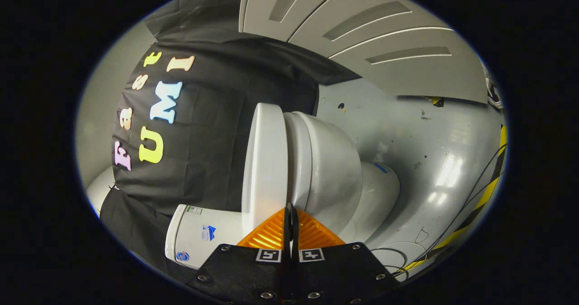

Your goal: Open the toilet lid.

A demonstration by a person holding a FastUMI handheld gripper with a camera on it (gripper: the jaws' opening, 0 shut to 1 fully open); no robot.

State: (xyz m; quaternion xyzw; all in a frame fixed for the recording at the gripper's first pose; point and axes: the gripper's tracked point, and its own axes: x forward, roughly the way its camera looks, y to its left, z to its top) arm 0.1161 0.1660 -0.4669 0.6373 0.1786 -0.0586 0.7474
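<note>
- Two fingers of the gripper point(291, 214) are lying pressed together, tip against tip, with only a thin dark seam between them and nothing pinched there
- Their tips are reaching up to the toilet point(325, 169), sitting right at the seam where the lid point(264, 160) is meeting the bowl; whether they are touching the porcelain is hard to tell
- Seen through the rolled camera, the toilet is appearing turned on its side: the lid is showing as a long white slab, its long axis running away from the fingertips, its broad outer face turning towards the black cloth wall point(212, 115)
- Lid is lying closed flat against the bowl's rim, the rounded bowl bulging on the far side from the cloth
- Cistern point(199, 235) is sitting beside the fingers, against the cloth, its stickers too small to make out
- Grey glossy floor point(434, 160) is spreading beyond the bowl, with thin black cables point(470, 203) and a yellow-and-black striped tape point(491, 189) running along it
</note>
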